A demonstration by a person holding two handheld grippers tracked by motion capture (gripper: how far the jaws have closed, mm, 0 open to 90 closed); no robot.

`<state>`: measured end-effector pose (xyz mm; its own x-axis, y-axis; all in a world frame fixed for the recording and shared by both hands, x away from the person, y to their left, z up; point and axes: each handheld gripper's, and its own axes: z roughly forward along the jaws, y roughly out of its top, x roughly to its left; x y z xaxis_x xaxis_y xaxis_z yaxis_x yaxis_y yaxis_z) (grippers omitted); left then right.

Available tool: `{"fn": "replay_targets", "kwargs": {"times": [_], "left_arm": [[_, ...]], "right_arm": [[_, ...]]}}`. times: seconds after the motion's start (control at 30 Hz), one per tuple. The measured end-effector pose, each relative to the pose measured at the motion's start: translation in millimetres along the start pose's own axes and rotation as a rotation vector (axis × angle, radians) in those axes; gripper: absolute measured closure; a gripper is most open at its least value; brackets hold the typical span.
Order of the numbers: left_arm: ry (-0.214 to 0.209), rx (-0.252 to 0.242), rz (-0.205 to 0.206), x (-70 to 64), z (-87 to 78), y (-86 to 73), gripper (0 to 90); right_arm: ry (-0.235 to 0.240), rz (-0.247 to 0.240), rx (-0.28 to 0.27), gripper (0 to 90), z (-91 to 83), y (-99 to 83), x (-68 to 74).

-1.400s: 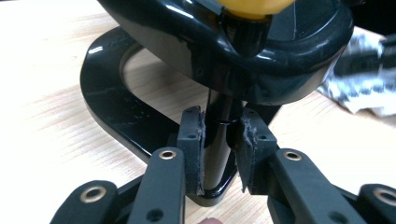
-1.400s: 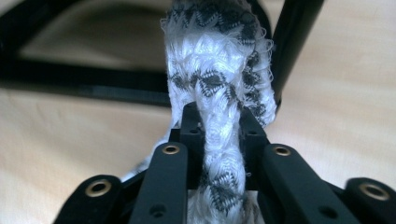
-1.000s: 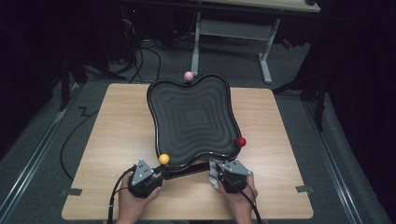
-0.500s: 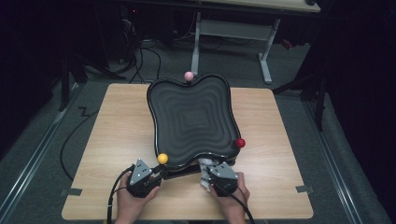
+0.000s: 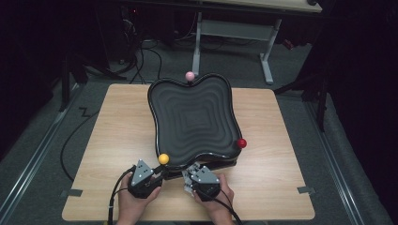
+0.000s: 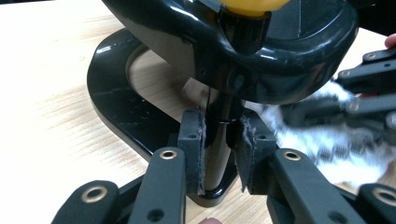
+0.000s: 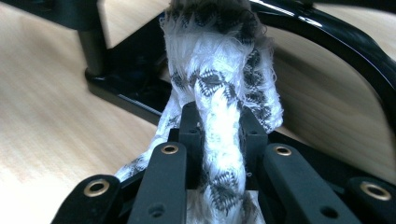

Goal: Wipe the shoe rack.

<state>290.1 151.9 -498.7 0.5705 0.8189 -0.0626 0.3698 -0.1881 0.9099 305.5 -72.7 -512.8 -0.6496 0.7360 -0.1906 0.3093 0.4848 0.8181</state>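
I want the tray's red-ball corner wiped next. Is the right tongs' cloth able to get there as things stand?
Probably yes: the right tongs grip the cloth at the tray's near edge, and bare table leads to the red ball.

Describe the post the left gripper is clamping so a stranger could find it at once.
On the wooden table stands a black wavy tray on a black base. At its near left corner, a black post rises between the left gripper pads. It alone carries the yellow ball; the other balls are red and pink.
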Motion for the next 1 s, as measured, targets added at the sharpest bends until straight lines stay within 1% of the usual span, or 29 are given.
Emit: {"fn": "replay_targets", "kwargs": {"times": [0.03, 0.1, 0.2, 0.23, 0.27, 0.33, 0.4, 0.43, 0.47, 0.5, 0.53, 0.6, 0.67, 0.7, 0.77, 0.87, 0.93, 0.97, 1.0], "left_arm": [[0.002, 0.000, 0.001, 0.4, 0.2, 0.2, 73.7], [0.007, 0.001, -0.003, 1.2, 0.5, 0.3, 73.7], [0.012, 0.000, -0.005, 1.8, 0.4, 0.1, 73.7], [0.021, 0.000, -0.008, 2.4, 0.4, -0.2, 73.6], [0.031, 0.001, -0.010, 3.1, 0.5, -0.4, 73.7], [0.051, 0.002, -0.025, 5.3, 0.2, -0.9, 73.7], [0.079, 0.004, -0.037, 9.1, -1.0, -1.1, 73.6], [0.087, 0.002, -0.049, 11.7, -1.8, -1.3, 73.6], [0.091, 0.003, -0.053, 12.9, -2.1, -1.5, 73.5], [0.103, 0.002, -0.057, 14.2, -2.6, -1.7, 73.5], [0.115, 0.003, -0.063, 15.2, -2.9, -1.7, 73.6], [0.134, 0.001, -0.075, 18.6, -3.5, -2.1, 73.5], [0.143, -0.004, -0.086, 22.2, -4.3, -2.7, 73.4], [0.147, -0.005, -0.089, 24.0, -4.7, -3.1, 73.3], [0.157, -0.008, -0.096, 26.6, -5.4, -3.6, 73.3], [0.177, -0.009, -0.109, 31.1, -7.5, -4.4, 73.3], [0.180, -0.012, -0.116, 33.4, -8.2, -5.0, 73.1], [0.182, -0.013, -0.118, 34.3, -8.4, -5.2, 73.1], [0.185, -0.014, -0.118, 34.8, -8.4, -5.3, 73.1]], "right_arm": [[-0.003, 0.002, 0.001, 77.3, 0.0, 0.0, -0.9], [-0.026, 0.017, 0.008, 77.3, -1.4, -2.3, -8.0], [-0.099, 0.075, 0.023, 77.4, -10.5, -14.3, -32.2], [-0.126, 0.096, 0.026, 77.5, -15.8, -20.4, -42.6], [-0.139, 0.110, 0.030, 77.5, -19.5, -24.0, -48.3], [-0.156, 0.127, 0.037, 77.6, -29.0, -32.2, -60.3], [-0.176, 0.148, 0.043, 77.8, -42.3, -41.5, -74.9], [-0.177, 0.164, 0.041, 77.9, -46.8, -44.5, -80.1], [-0.175, 0.196, 0.032, 77.9, -54.5, -49.0, -88.4], [-0.180, 0.208, 0.029, 78.1, -58.7, -51.2, -92.8], [-0.194, 0.234, 0.022, 78.3, -65.4, -54.1, -98.7], [-0.219, 0.281, -0.006, 78.4, -75.7, -56.3, -108.0], [-0.244, 0.322, -0.043, 78.4, -84.3, -54.3, -116.1], [-0.251, 0.336, -0.063, 78.4, -87.4, -51.9, -119.7], [-0.262, 0.345, -0.093, 78.4, -91.2, -45.9, -124.3], [-0.263, 0.375, -0.158, 78.4, -97.6, -32.7, -131.5], [-0.252, 0.399, -0.217, 78.4, -102.8, -23.1, -135.9], [-0.243, 0.398, -0.242, 78.4, -105.3, -18.8, -136.7], [-0.231, 0.384, -0.279, 78.4, -109.9, -11.4, -136.3]]}}
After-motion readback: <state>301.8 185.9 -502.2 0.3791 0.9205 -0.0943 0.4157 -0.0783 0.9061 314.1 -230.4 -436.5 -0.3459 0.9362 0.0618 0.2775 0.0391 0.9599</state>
